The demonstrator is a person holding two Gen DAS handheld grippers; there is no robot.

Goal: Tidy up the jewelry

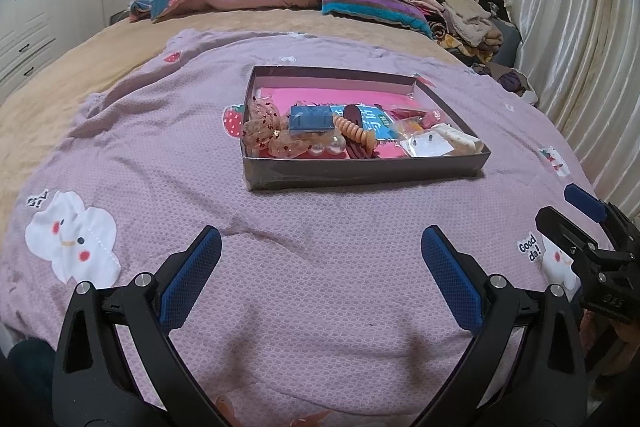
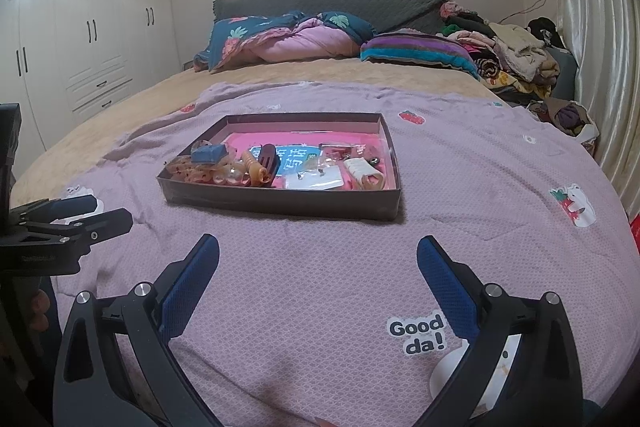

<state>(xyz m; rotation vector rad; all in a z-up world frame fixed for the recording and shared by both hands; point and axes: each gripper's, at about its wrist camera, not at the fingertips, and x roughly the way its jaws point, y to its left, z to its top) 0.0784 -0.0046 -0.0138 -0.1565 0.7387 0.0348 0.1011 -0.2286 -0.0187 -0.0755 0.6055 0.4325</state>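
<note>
Both the left gripper (image 1: 320, 275) and right gripper (image 2: 318, 281) hang with fingers wide apart, holding nothing. The jewelry (image 1: 352, 133) sits crowded in the box (image 1: 360, 173) on the bed (image 1: 120, 147). A grab there might snag two pieces together.

Bedspread (image 1: 320, 211): mauve cloth, matt, fine woven honeycomb texture, printed patches.
Box (image 1: 360, 173): dull brown cardboard walls, glossy pink lining.
Left hand-held gripper (image 1: 320, 255): matt black plastic, blue pads (image 1: 188, 279) with dotted grip texture, shiny metal bolts.
Beads (image 1: 334, 146), against the box's near wall: clear, glossy.
Curtain (image 2: 600, 39), right of the box: satiny, sheeny.
</note>
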